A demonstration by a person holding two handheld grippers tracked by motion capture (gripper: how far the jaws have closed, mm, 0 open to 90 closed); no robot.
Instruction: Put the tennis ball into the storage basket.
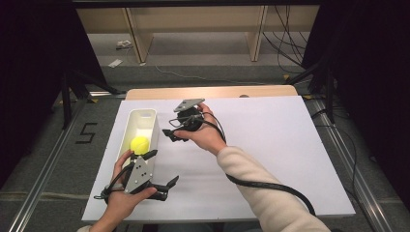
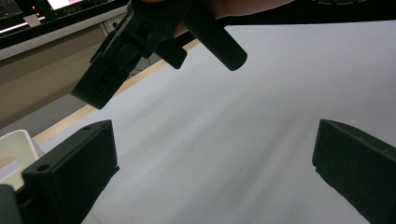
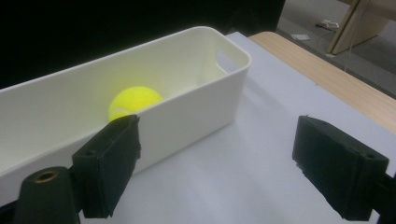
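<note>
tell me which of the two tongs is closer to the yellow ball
The left tongs: one tip reaches over the near end of the white bin, beside the ball. The right tongs sit outside the bin's long wall.

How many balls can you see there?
1. A fuzzy yellow tennis ball lies inside the long white plastic bin at the left of the white board, towards the bin's near end. The bin's walls might hide others.

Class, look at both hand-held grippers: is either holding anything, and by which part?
Nothing is held. The left hand-held gripper and right hand-held gripper are both open; the tennis ball lies in the white bin.
</note>
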